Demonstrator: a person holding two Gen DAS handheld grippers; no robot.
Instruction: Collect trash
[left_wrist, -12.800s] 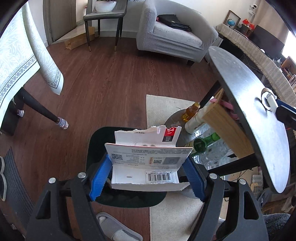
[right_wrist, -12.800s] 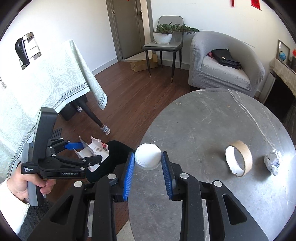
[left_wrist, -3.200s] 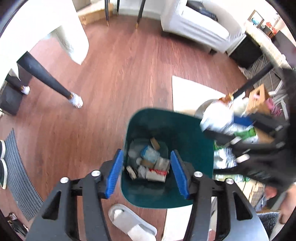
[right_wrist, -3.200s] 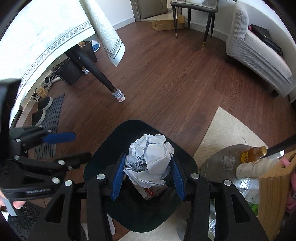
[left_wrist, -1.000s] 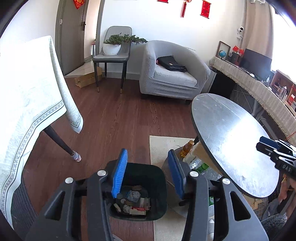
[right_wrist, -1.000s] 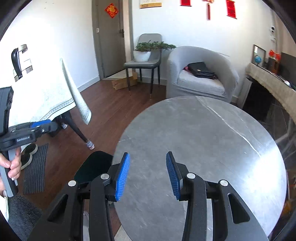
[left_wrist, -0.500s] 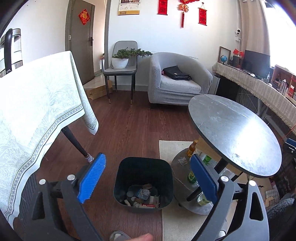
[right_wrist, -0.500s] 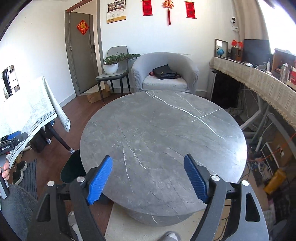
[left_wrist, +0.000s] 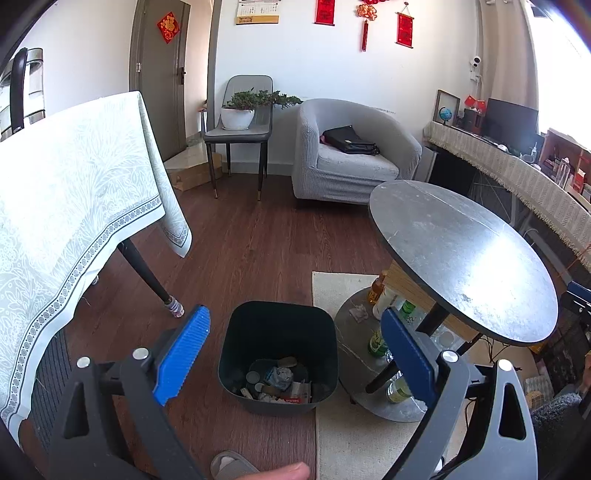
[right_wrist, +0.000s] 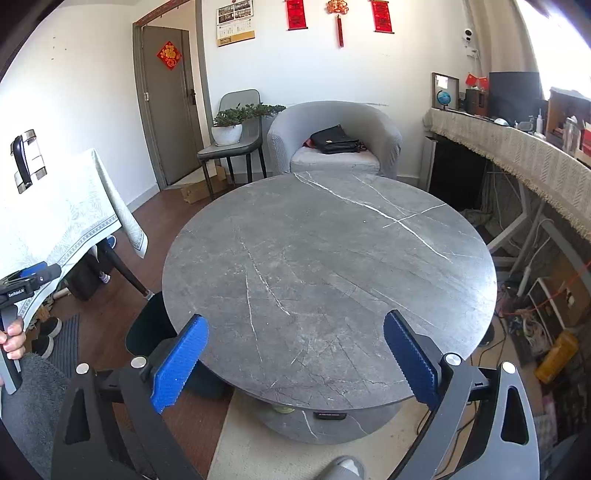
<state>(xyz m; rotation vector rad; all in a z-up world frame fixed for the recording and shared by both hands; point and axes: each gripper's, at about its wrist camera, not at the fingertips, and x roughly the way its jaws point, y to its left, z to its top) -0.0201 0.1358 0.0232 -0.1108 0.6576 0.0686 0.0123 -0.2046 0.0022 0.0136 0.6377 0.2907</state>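
Observation:
A dark green trash bin (left_wrist: 240, 339) stands on the wood floor, with crumpled paper and packaging scraps (left_wrist: 280, 380) at its bottom. My left gripper (left_wrist: 293, 317) hovers above and in front of it, open, nothing between its blue pads. The right gripper (right_wrist: 294, 321) faces the round grey marble table (right_wrist: 325, 251), whose top is bare; its jaws are opening with nothing between them. In the right wrist view a sliver of the bin (right_wrist: 147, 325) shows left of the table, and a hand (right_wrist: 13, 336) holds the left gripper at the left edge.
A cloth-covered dining table (left_wrist: 74, 206) and its dark leg (left_wrist: 147, 273) stand left of the bin. Bottles (left_wrist: 376, 339) crowd the round table's lower shelf on a beige rug (left_wrist: 354, 435). A grey armchair (left_wrist: 351, 155) and a chair with a plant (left_wrist: 240, 122) stand behind. A slipper (left_wrist: 232, 465) lies near.
Both grippers have spread from nearly closed to wide open. The left view has drawn back from the bin, and the right view has swung over the bare round table.

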